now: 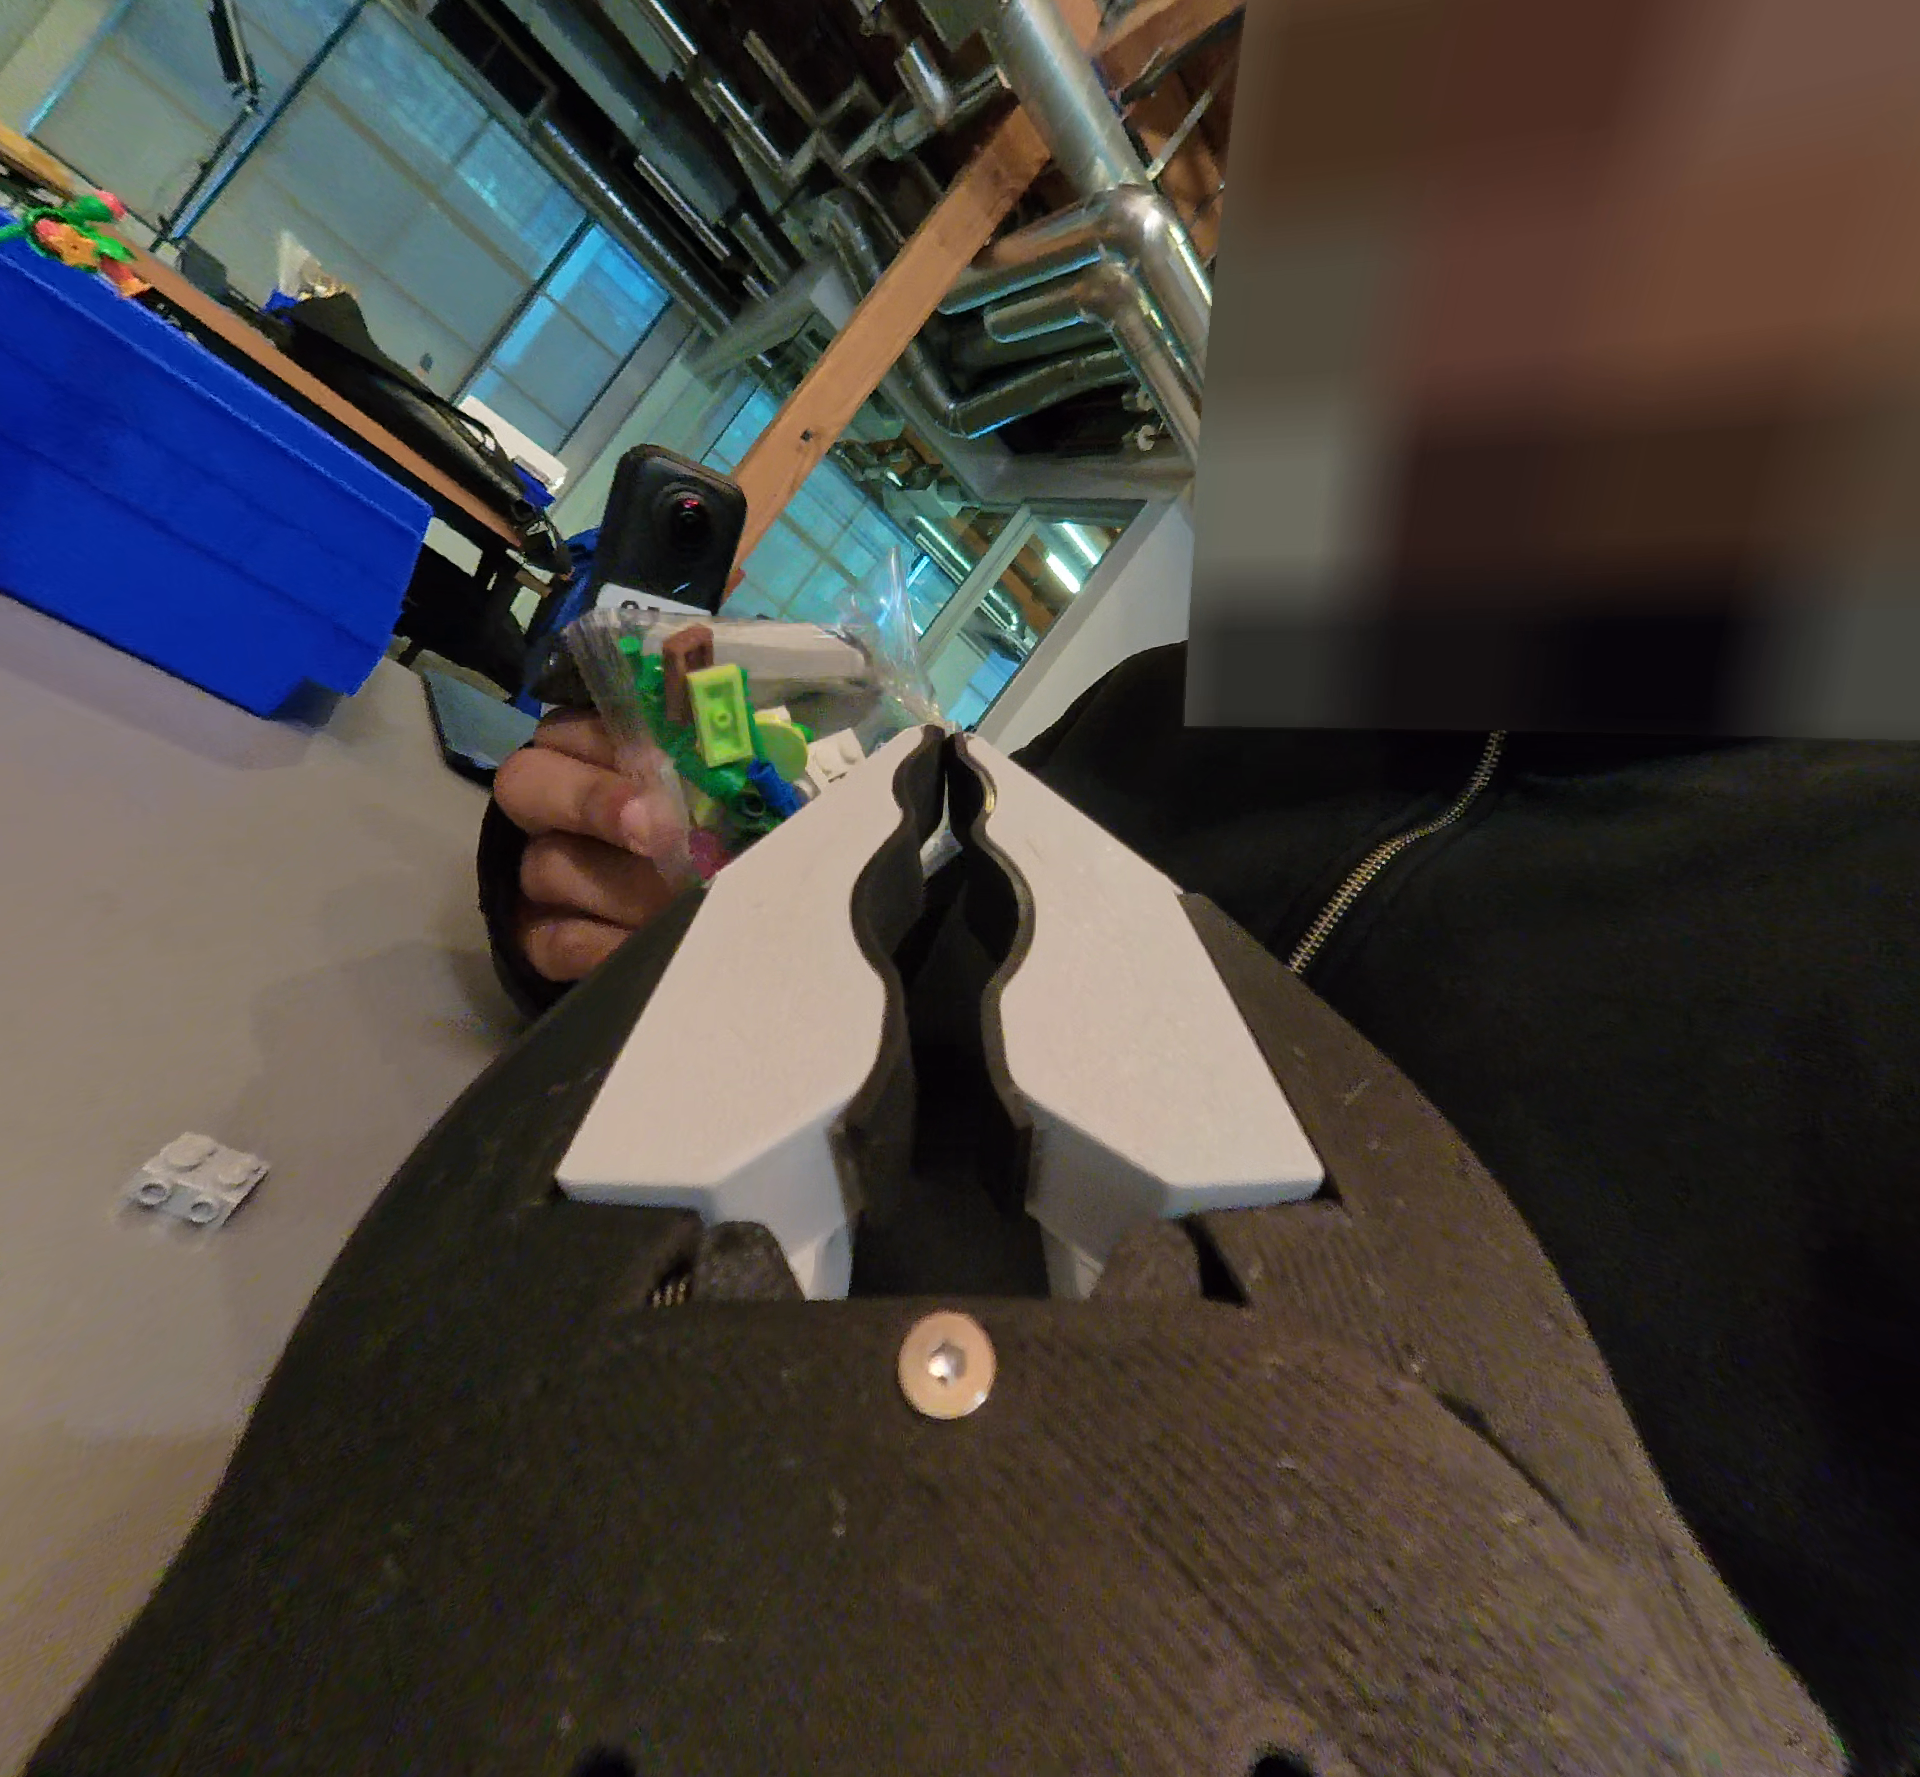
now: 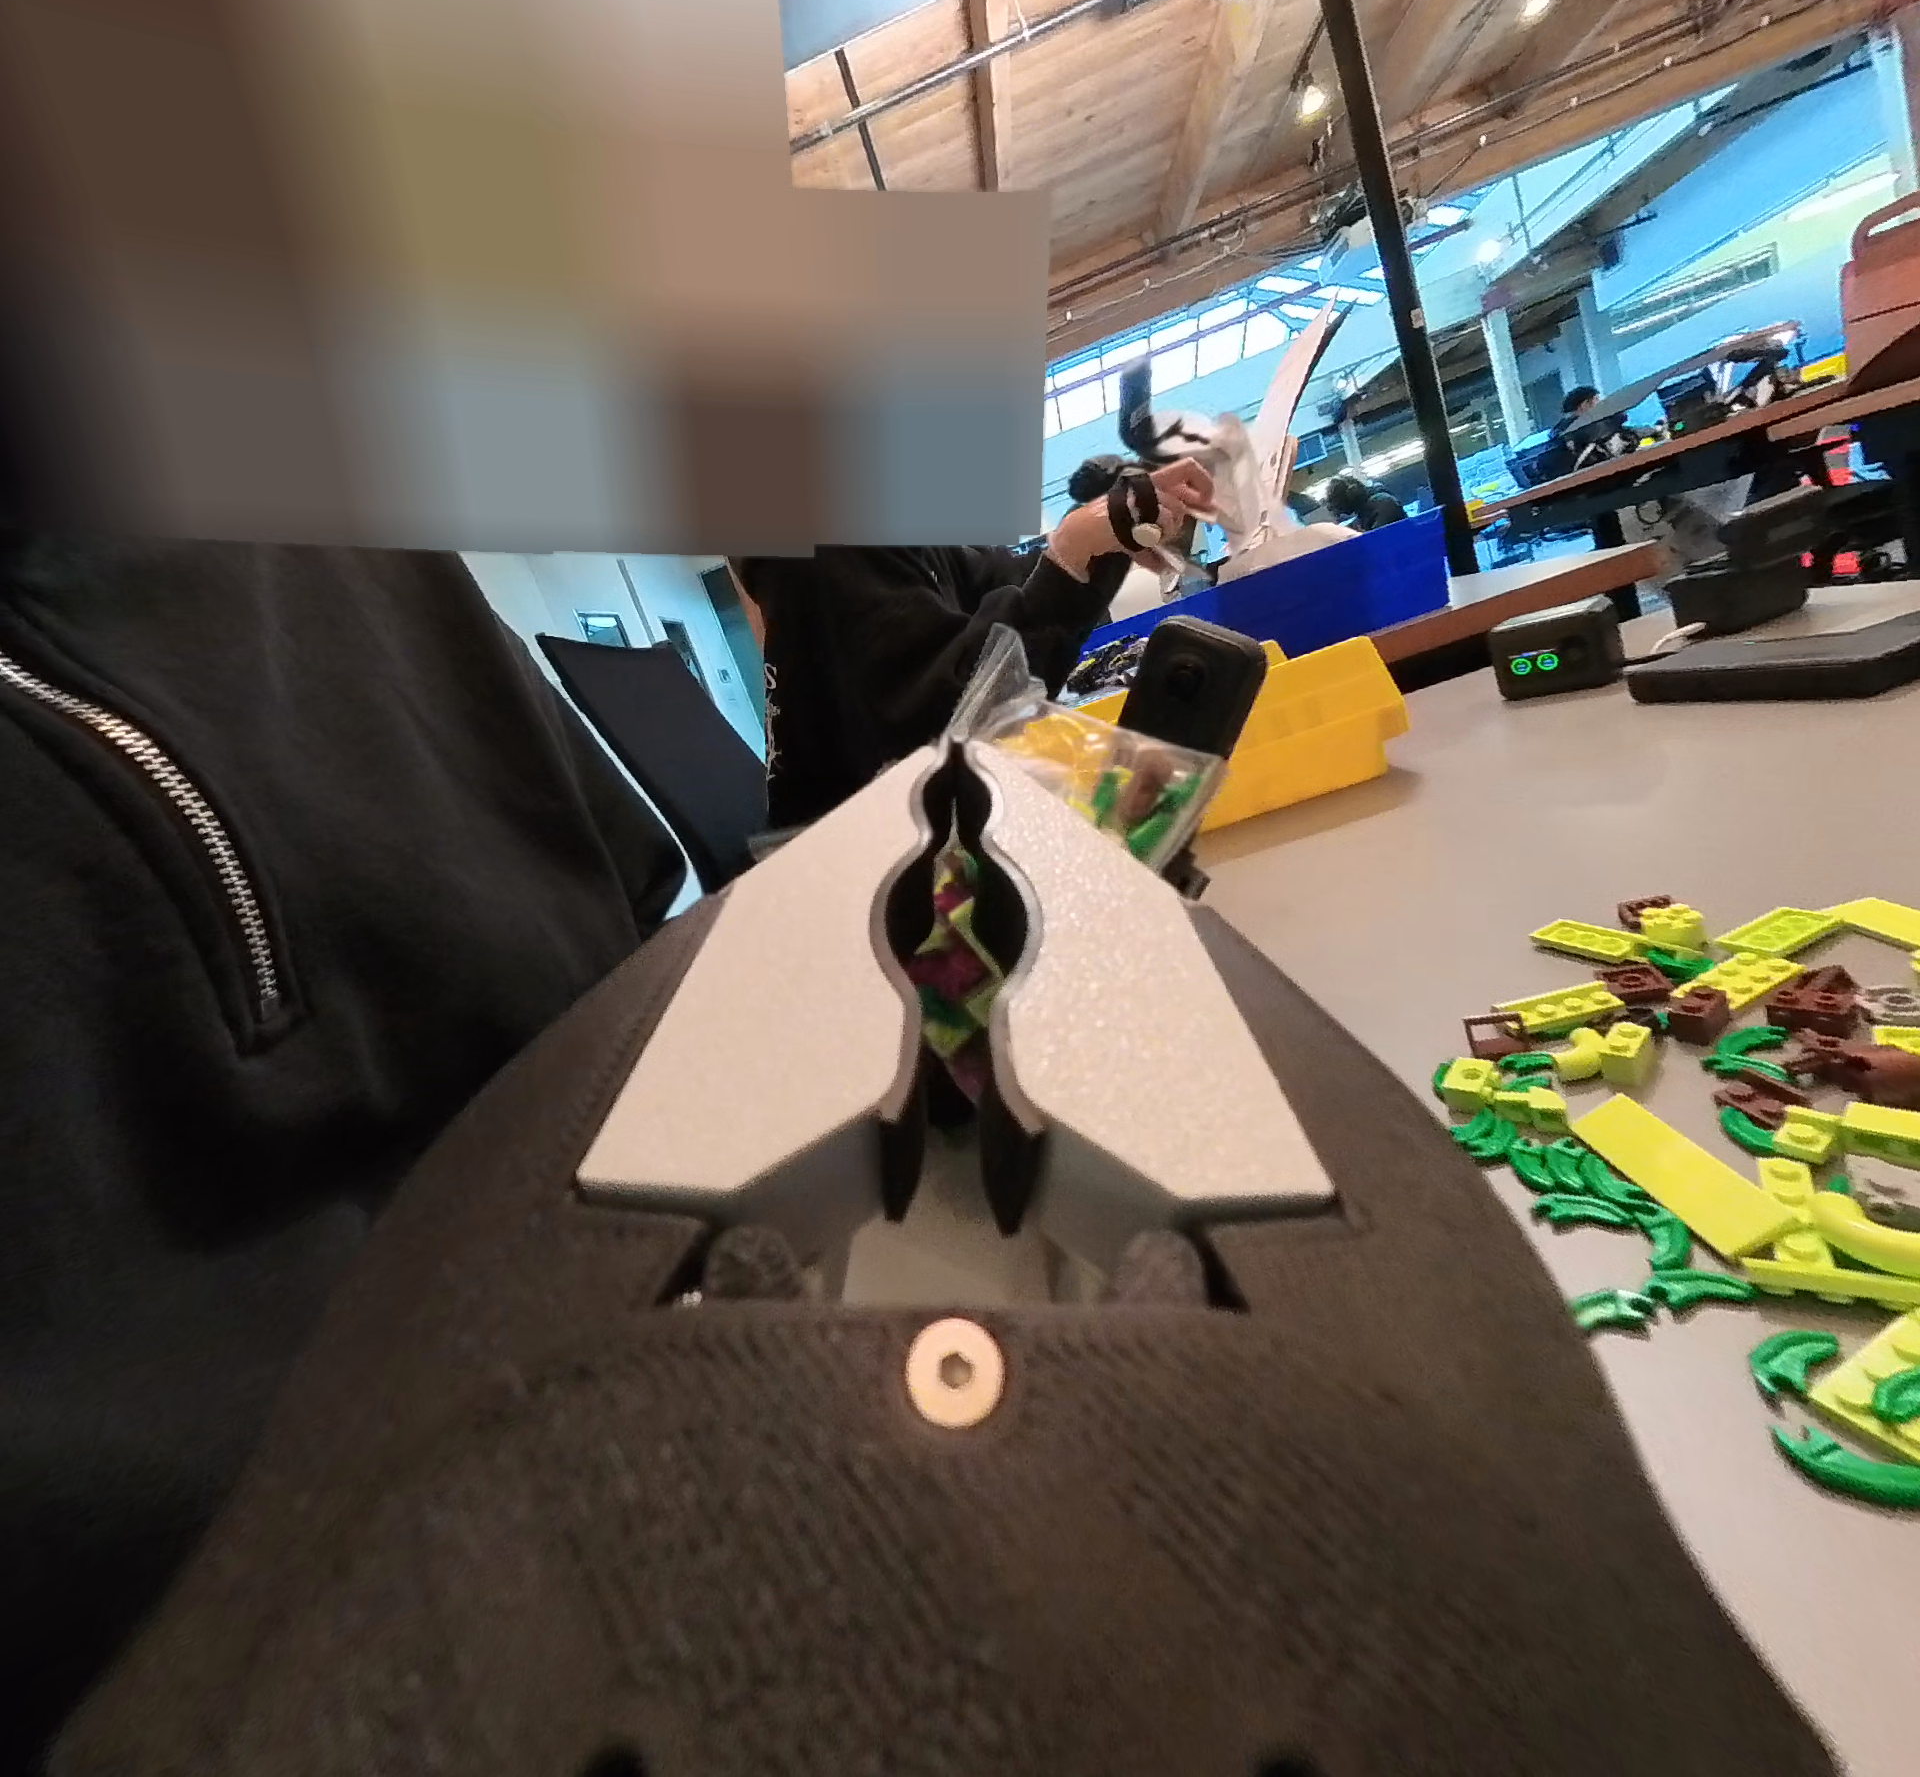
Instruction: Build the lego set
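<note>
A clear plastic bag of lego pieces (image 1: 727, 719), green, lime, brown and blue, hangs in the air between my two grippers. My left gripper (image 1: 948, 742) is shut and pinches a corner of the bag's film at its tips. My right gripper (image 2: 961, 753) is shut on the bag's (image 2: 1112, 782) other edge, and more of the bag's pieces show through the gap behind its pads. The right gripper's camera (image 1: 681, 532) and the hand (image 1: 582, 844) holding it show behind the bag. Loose lime, green and brown pieces (image 2: 1714, 1104) lie on the grey table (image 2: 1507, 875).
A small grey plate piece (image 1: 197, 1192) lies alone on the table. A blue bin (image 1: 187, 501) stands at the far left. A yellow bin (image 2: 1320, 740) and a black device with green lights (image 2: 1553, 662) stand farther back. The person's black zipped jacket (image 1: 1507, 1000) is close behind the grippers. Both grippers' tips are close together, under 4 cm apart.
</note>
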The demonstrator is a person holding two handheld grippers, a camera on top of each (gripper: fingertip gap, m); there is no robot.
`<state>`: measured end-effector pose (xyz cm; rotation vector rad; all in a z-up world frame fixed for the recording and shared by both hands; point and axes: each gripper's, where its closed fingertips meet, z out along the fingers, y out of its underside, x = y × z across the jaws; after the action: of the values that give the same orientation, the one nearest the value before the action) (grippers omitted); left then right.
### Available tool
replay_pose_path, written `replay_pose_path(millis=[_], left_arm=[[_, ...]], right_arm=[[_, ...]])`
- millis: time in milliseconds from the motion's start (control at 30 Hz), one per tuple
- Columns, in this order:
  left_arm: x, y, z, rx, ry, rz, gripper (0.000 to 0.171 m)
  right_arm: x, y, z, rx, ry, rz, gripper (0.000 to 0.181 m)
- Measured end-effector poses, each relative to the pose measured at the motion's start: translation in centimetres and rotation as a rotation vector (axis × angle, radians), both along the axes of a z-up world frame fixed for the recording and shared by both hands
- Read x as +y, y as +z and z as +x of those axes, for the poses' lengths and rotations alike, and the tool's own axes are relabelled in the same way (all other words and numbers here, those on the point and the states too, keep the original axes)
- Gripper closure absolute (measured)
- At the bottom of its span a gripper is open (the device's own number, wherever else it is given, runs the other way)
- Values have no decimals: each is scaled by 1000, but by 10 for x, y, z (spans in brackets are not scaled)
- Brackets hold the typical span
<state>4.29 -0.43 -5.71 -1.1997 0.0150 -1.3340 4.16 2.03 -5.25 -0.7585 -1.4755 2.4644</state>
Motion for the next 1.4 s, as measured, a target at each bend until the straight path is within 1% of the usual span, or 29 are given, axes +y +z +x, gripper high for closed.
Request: replay_pose_path(millis=[100,133,167,200,233,300,333,567,667,767,900,1033,1100,1267,1333,1400], left_arm=[[-2,1,-2,-1,12,14,171],[-8,7,-5,-30,-2,57,171],[-11,12,-14,-78,12,68,171],[-4,1,-16,-21,61,5,171],[-4,-2,-15,13,75,2,171],[-9,10,-19,-41,68,51,171],[-10,11,-19,-36,73,54,171],[-3,-4,-26,6,125,-11,171],[0,-7,-25,22,135,-28,171],[3,-12,-25,49,155,-59,171],[3,-13,-26,74,163,-69,171],[5,-19,-22,140,165,-100,171],[7,-21,-21,162,170,-110,171],[4,-19,-25,128,171,-98,171],[2,-18,-28,106,153,-94,171],[-3,-14,-28,35,83,-85,171]], right_arm=[[4,-1,-3,-1,-40,7,181],[14,3,-4,2,-73,-40,181],[28,6,-5,0,-96,-105,181],[33,5,-5,-15,-76,-112,181],[32,6,-5,-2,-81,-86,181],[24,3,-5,19,-125,-24,181],[21,3,-5,18,-115,-21,181],[20,1,-7,10,-89,-26,181],[15,-2,-9,6,-99,4,166],[15,-2,-10,16,-130,23,159],[11,-6,-12,8,-139,64,159],[13,-20,-24,-42,-225,149,160],[13,-22,-25,-41,-242,175,161],[0,-14,-11,74,-220,237,166],[-14,-19,-7,75,-132,269,159],[-28,-28,-5,32,-41,295,144]])
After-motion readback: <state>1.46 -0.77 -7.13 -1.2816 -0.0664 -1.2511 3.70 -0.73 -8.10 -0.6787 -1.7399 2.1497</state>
